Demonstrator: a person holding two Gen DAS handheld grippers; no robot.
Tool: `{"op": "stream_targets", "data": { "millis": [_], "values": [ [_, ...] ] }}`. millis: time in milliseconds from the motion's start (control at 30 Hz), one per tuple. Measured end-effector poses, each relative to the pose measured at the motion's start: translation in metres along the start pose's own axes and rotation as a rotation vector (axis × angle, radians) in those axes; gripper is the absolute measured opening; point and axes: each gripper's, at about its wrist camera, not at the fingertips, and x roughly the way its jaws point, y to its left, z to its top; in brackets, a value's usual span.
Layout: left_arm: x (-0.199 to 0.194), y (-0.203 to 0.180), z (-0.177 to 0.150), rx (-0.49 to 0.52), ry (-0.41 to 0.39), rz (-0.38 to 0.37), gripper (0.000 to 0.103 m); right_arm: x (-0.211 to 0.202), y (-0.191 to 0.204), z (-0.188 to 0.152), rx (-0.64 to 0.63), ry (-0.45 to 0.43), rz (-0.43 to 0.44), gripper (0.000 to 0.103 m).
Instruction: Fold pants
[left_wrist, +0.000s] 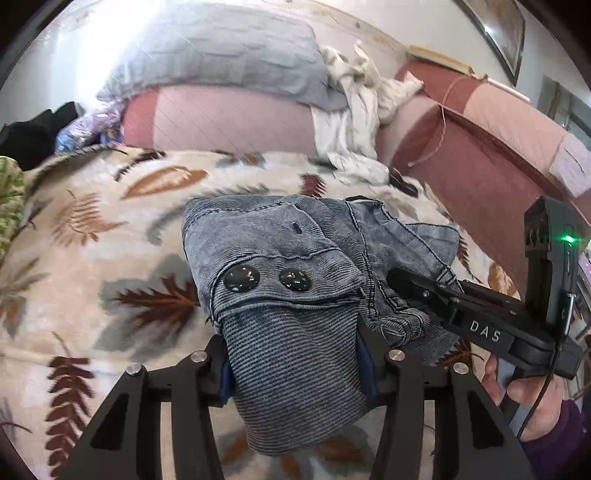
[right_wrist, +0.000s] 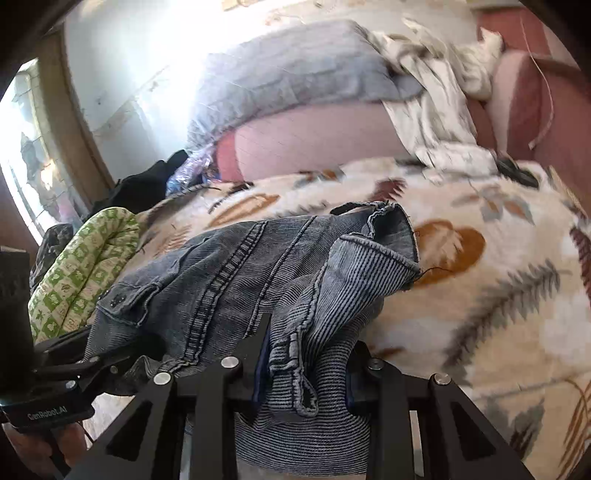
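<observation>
The pants (left_wrist: 280, 258) are blue-grey washed denim with a ribbed waistband and two shiny dark buttons (left_wrist: 240, 278), bunched over a leaf-print blanket (left_wrist: 92, 229). My left gripper (left_wrist: 295, 363) is shut on the ribbed waistband, which drapes between its fingers. My right gripper (left_wrist: 413, 286) comes in from the right and clamps the pants' other side. In the right wrist view the pants (right_wrist: 258, 266) hang from my right gripper (right_wrist: 306, 373), shut on ribbed cloth, and the left gripper (right_wrist: 92, 363) bites the fabric at lower left.
A pink sofa back (left_wrist: 229, 118) with a grey pillow (left_wrist: 229, 55) and crumpled white cloth (left_wrist: 354, 114) lies behind the blanket. A green patterned cushion (right_wrist: 81, 273) and dark clothes (right_wrist: 147, 184) sit at the left. A window (right_wrist: 29, 155) is at far left.
</observation>
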Motion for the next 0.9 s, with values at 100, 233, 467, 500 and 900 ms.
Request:
{"op": "stream_targets", "data": {
  "millis": [100,233,467,500,900],
  "values": [
    [-0.012,0.012,0.003,-0.015,-0.033,0.033,0.053,0.001,0.016,0.005,-0.010,-0.029,0.019,0.032],
    [-0.023,0.025,0.003,-0.029,-0.052,0.066,0.053,0.006,0.037,0.009,-0.024,-0.051,0.038,0.032],
    [-0.029,0.044,-0.003,-0.033,-0.041,0.115,0.053,0.021,0.062,0.004,-0.064,-0.032,0.050,0.032],
    [-0.030,0.047,-0.005,-0.035,-0.038,0.120,0.053,0.024,0.066,0.003,-0.068,-0.025,0.052,0.032],
    [-0.008,0.060,-0.021,-0.035,0.041,0.175,0.053,0.054,0.073,-0.014,-0.070,0.067,0.026,0.032]
  ]
}}
